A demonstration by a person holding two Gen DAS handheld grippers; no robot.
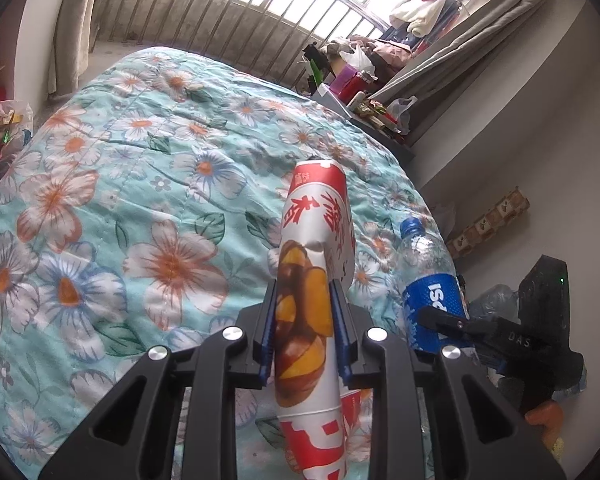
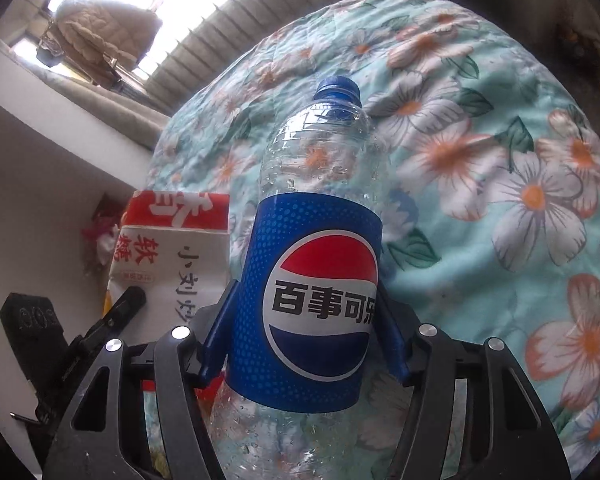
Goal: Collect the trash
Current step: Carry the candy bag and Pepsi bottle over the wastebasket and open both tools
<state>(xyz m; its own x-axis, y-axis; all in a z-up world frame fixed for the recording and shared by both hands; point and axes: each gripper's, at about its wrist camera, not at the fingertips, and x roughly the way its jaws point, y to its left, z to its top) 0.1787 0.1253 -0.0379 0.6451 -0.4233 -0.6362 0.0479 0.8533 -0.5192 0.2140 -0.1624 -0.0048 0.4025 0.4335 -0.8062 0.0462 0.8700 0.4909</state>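
Observation:
My left gripper (image 1: pixel 304 304) is shut on a red and white paper snack bag (image 1: pixel 316 240) with a chestnut picture, held above the floral quilt (image 1: pixel 120 200). My right gripper (image 2: pixel 308 304) is shut on an empty Pepsi bottle (image 2: pixel 316 280) with a blue label and blue cap, cap pointing away. The bottle also shows in the left wrist view (image 1: pixel 428 280), held in the right gripper (image 1: pixel 440 320) at the right. The snack bag also shows in the right wrist view (image 2: pixel 172 248), left of the bottle, with the left gripper's finger (image 2: pixel 128 300) on it.
A bed with the floral quilt (image 2: pixel 480 160) fills both views. A cluttered shelf (image 1: pixel 364 96) stands beyond the bed by barred windows. A plastic bag of items (image 1: pixel 4 132) sits at the left. A white wall (image 1: pixel 520 152) runs along the right.

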